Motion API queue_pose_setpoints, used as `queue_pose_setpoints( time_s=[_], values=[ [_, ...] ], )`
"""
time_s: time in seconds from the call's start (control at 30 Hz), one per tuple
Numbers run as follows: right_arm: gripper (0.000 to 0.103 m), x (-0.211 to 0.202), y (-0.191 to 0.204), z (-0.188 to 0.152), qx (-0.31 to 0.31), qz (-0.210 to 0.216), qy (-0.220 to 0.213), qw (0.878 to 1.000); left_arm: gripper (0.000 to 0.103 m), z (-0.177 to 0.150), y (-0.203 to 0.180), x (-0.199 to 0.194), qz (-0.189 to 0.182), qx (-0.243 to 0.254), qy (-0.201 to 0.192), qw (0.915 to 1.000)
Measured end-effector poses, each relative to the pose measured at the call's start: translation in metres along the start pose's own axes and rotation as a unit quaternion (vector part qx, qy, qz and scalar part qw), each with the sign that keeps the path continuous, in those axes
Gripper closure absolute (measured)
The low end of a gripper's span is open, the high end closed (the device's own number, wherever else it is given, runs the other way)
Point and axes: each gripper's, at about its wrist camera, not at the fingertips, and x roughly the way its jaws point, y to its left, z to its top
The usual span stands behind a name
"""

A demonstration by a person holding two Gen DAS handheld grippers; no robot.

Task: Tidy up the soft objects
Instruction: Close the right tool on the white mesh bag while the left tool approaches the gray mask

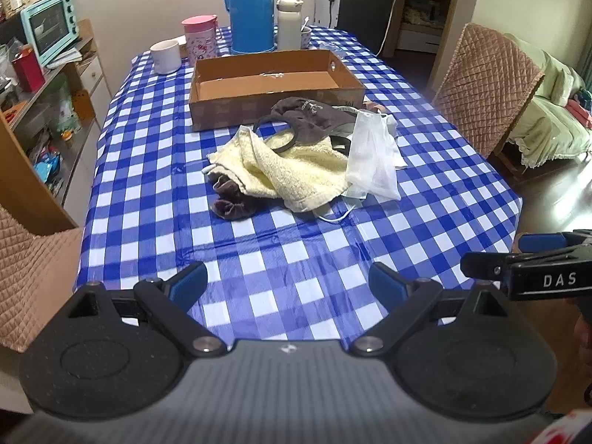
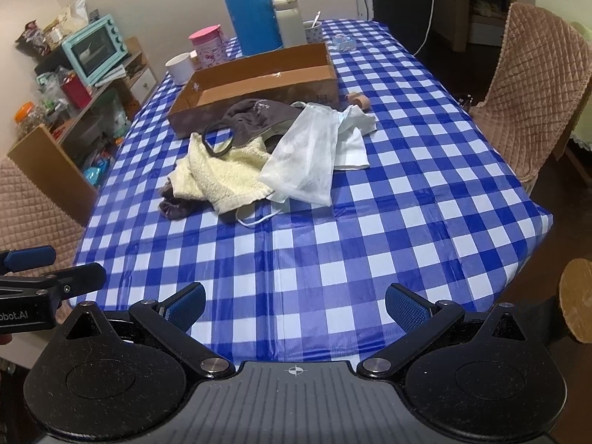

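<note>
Showing, left wrist view: left gripper [image 1: 286, 285] spread wide and empty above the checked tablecloth [image 1: 303, 259]; cream towel [image 1: 296, 166] heaped with dark cloth [image 1: 303, 120] and white mesh bag [image 1: 372, 157] just before the cardboard box [image 1: 275, 81].
Showing, right wrist view: right gripper [image 2: 295, 307] likewise spread, empty; same pile at table centre, well apart from both grippers.

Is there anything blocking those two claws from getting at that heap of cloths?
Nothing visible does. Only bare checked tablecloth lies between the open left gripper, the open right gripper and the pile, whose yellow towel faces them.
</note>
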Motion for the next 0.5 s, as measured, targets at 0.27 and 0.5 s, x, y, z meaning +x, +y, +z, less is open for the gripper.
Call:
queue_pose_setpoints(
  time_s=[0.27, 0.5],
  values=[
    [0.0, 0.006, -0.004, 0.014, 0.007, -0.004, -0.017, 1.0, 0.011, 0.015, 0.002, 0.017, -0.015, 0.011, -0.002, 0.9998],
    [0.0, 0.026, -0.016, 0.039, -0.013, 0.009, -0.031, 0.999, 0.018, 0.035, -0.006, 0.046, -0.011, 0.001, 0.0, 0.9999]
  ],
)
